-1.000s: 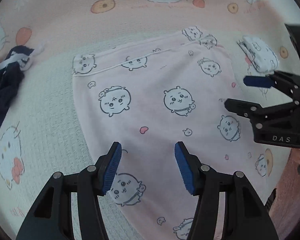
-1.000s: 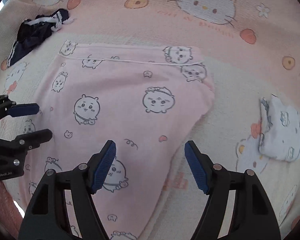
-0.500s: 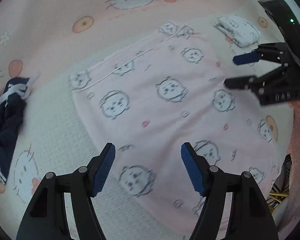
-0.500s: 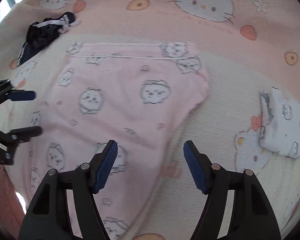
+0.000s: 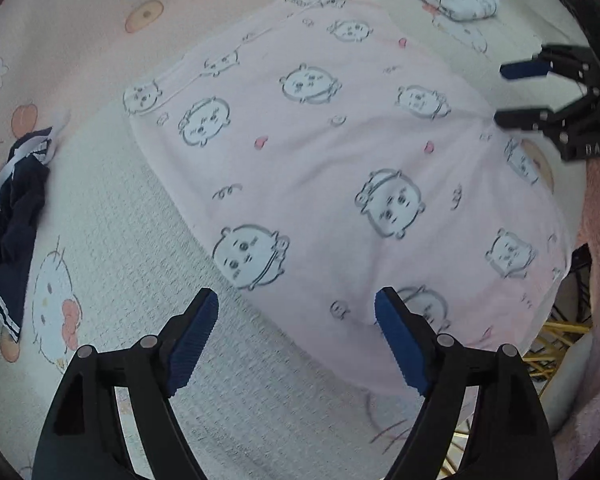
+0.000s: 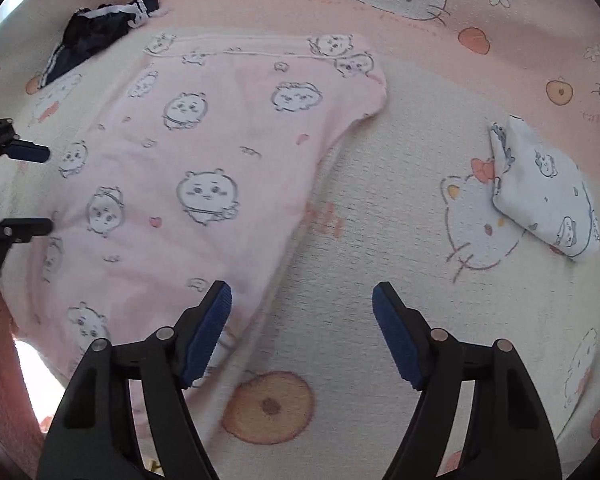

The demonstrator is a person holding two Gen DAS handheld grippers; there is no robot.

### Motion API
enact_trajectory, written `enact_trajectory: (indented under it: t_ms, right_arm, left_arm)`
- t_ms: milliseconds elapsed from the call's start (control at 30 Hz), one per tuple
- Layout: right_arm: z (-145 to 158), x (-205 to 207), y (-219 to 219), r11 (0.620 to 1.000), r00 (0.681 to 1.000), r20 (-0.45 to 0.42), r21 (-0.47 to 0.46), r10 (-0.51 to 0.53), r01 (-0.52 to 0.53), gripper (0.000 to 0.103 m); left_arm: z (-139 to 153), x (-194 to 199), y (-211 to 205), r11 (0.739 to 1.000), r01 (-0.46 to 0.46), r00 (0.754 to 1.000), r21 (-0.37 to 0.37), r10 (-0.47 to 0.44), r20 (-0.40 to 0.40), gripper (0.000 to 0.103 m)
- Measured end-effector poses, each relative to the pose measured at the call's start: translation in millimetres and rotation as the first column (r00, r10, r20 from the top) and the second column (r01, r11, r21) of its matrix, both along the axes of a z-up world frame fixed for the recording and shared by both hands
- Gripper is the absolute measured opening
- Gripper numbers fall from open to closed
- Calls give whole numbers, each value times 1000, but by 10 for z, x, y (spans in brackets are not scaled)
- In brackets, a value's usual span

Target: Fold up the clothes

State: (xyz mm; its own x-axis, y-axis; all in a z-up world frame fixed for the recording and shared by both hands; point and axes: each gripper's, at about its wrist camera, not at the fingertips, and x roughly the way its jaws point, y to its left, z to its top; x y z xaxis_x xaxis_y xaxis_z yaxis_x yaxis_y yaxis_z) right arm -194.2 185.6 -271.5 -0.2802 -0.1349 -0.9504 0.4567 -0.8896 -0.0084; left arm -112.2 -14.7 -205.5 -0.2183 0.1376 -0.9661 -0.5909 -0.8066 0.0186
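Above the pink garment (image 5: 340,184) on the bedspread (image 6: 380,208), both grippers' jaws wide, empty.

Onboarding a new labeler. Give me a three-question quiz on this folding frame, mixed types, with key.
1. True or false: the left gripper is shut on the pink garment.
2. Which item is already folded? A) pink garment B) white garment C) navy garment
3. Fill in: the right gripper is ____, holding nothing.

Key: 1 false; 2 B; 3 open
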Motion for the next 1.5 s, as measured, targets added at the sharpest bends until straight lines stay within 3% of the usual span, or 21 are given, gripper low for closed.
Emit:
enact_trajectory:
  t_ms: [67,167,233,333,400,467,633,767,900,1000,1133,1233,1367,1500]
  right_arm:
    - [-34,62,-192,999,1000,30,-37,9,-8,74]
    - [-287,180,-357,997,997,58,51,53,-56,75]
    - [-329,212,-198,998,997,74,43,31,-34,77]
    - [-346,245,95,999,995,102,44,-15,11,80]
    - [-341,303,148,994,997,75,108,3,-11,80]
    - [-277,340,79,993,999,36,118,21,-25,76]
    - [-179,336,-256,999,999,39,-30,28,-27,75]
    - [-430,529,-416,995,995,68,67,75,-80,75]
    - [-422,515,-260,999,997,71,29,12,-14,81]
    - [-379,498,-283,1000,998,56,12,-7,6,80]
    - [-322,476,-313,999,999,37,-12,-32,32,79]
    - [-291,403,-415,999,998,32,-27,-46,47,79]
    - [-544,381,-580,998,995,95,58,-25,19,77]
    - [-424,330,-339,993,989,129,-81,-69,80,78]
  left_arm:
    - [-8,6,159,999,-3,1000,38,3,5,83]
    - [-158,117,289,1000,31,999,-4,-31,37,83]
    - [-260,254,203,998,36,998,-52,-34,49,84]
    - [-219,360,-117,999,-33,993,-27,36,110,85]
    - [-156,382,-313,995,-96,983,-5,96,159,85]
    - [-115,441,-262,996,-88,984,-5,87,156,85]
    - [-18,598,-56,999,-43,990,-14,45,132,85]
    - [-135,777,-81,994,9,992,-110,4,123,85]
    - [-134,823,-391,982,-41,990,-183,65,128,90]
    - [-5,783,-576,985,-130,977,-110,146,158,90]
    - [187,699,-648,974,-225,967,-31,227,115,90]
    - [178,672,-596,970,-244,962,17,240,126,90]
    - [-35,712,-445,976,-191,970,-105,204,132,91]
    - [-104,700,-497,965,-221,958,-139,242,152,93]
